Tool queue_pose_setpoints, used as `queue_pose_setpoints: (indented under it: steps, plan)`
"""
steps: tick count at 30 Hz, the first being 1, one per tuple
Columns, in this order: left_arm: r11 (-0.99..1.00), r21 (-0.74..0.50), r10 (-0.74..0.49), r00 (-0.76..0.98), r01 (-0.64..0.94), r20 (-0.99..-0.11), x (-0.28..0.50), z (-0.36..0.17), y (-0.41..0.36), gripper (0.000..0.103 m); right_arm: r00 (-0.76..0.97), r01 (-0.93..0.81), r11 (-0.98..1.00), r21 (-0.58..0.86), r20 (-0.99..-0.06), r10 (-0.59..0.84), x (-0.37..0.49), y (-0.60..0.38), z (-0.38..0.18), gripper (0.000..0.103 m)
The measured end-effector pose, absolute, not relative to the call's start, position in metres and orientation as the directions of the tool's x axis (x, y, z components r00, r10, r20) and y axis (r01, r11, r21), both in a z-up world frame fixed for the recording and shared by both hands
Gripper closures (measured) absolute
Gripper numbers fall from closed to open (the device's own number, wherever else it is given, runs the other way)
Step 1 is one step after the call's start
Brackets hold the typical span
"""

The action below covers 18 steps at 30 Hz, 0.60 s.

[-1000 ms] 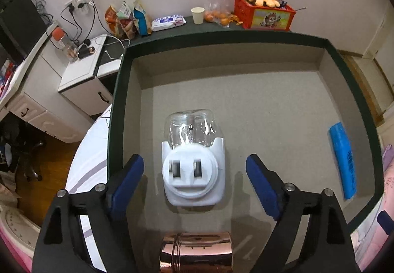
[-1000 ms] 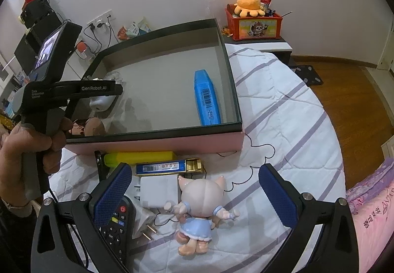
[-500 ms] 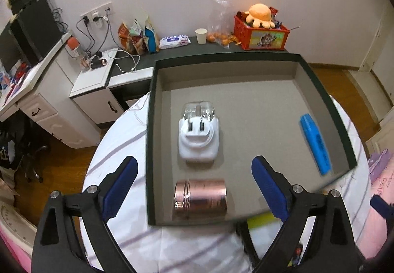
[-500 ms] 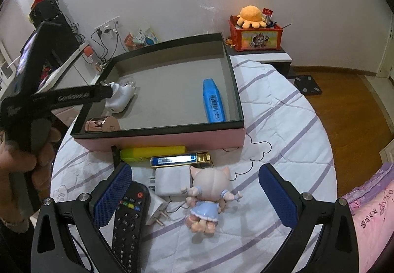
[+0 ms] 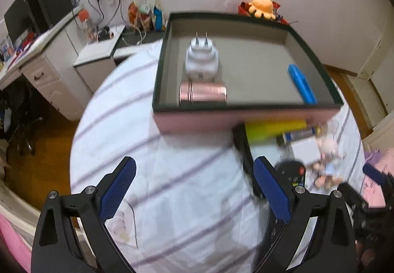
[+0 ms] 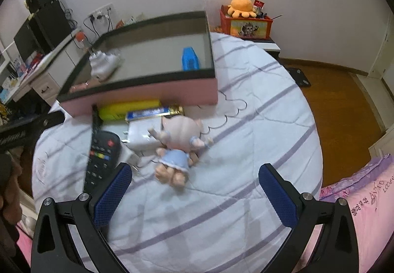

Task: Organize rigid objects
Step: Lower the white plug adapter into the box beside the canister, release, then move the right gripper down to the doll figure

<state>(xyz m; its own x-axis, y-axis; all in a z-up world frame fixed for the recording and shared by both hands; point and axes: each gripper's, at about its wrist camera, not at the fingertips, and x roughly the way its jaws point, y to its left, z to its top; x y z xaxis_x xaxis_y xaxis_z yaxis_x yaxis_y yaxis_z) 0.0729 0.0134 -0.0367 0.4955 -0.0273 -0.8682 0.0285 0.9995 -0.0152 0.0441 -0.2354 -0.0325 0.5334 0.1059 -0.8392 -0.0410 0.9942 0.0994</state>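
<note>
A pink-sided box with a dark rim (image 5: 246,107) lies on the striped bed. It holds a white plug adapter (image 5: 202,59), a rose-gold cylinder (image 5: 203,93) and a blue bar (image 5: 301,83). In front of the box lie a yellow bar (image 6: 128,109), a blue-and-gold pack (image 6: 152,112), a white charger (image 6: 140,132), a black remote (image 6: 101,155) and a doll (image 6: 177,145). My left gripper (image 5: 193,164) hovers over bare sheet short of the box, its jaws opening with nothing between them. My right gripper (image 6: 194,169) stands open just short of the doll's feet, holding nothing.
A red crate with an orange plush octopus (image 6: 242,6) stands on a low cabinet behind the bed. A white desk with cables and drawers (image 5: 49,61) is at the left. Wooden floor (image 6: 339,100) lies to the right, pink bedding (image 6: 364,199) at the near right.
My left gripper has drawn back out of the box to the sheet in front of it, jaws slightly wider. The right gripper has shifted a little back from the doll.
</note>
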Motion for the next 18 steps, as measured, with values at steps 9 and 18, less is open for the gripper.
queue_pose_setpoints:
  steps: [9, 18]
  plan:
    - [1.0, 0.01, -0.004, 0.512, 0.023, -0.859, 0.051, -0.038, 0.008, 0.005, 0.519, -0.083, 0.993, 0.084, -0.847, 0.115, 0.05, -0.221, -0.038, 0.0]
    - [1.0, 0.011, 0.001, 0.506, 0.018, -0.863, 0.055, -0.04, 0.011, 0.005, 0.499, -0.04, 0.996, 0.084, -0.861, 0.093, 0.071, -0.221, -0.051, 0.011]
